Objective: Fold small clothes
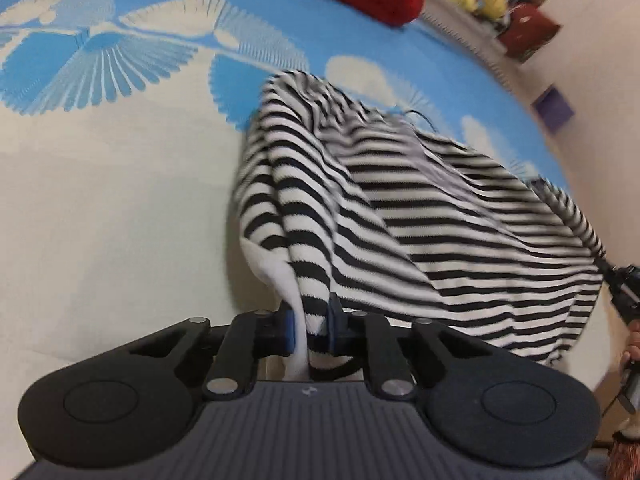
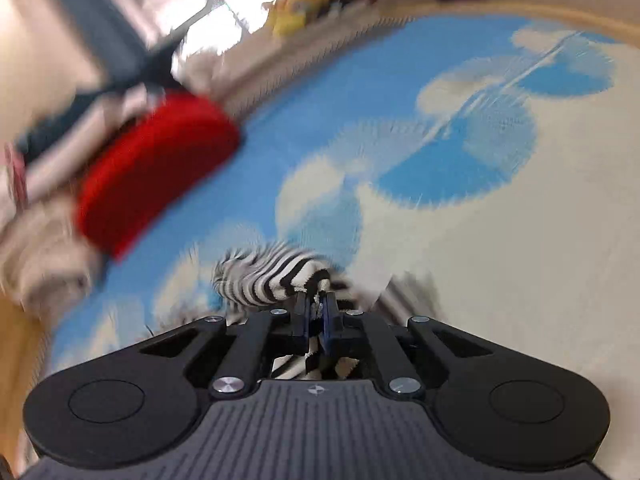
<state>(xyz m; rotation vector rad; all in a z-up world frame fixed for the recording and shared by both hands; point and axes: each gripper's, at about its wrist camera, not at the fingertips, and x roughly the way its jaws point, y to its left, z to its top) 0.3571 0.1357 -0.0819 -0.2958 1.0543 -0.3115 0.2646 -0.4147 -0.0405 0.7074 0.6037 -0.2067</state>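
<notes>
Fingers of left gripper (image 1: 316, 326) and right gripper (image 2: 316, 316) clamp striped garment (image 1: 400, 216), seemingly lifted above blue-and-white mat (image 1: 100, 160).

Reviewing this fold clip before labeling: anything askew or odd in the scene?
Nothing damaged or spilled. The striped garment hangs bunched and uneven between the left gripper and the right gripper, both shut on it, not flat on the blue-and-white bedspread. Right wrist view is motion-blurred.
</notes>
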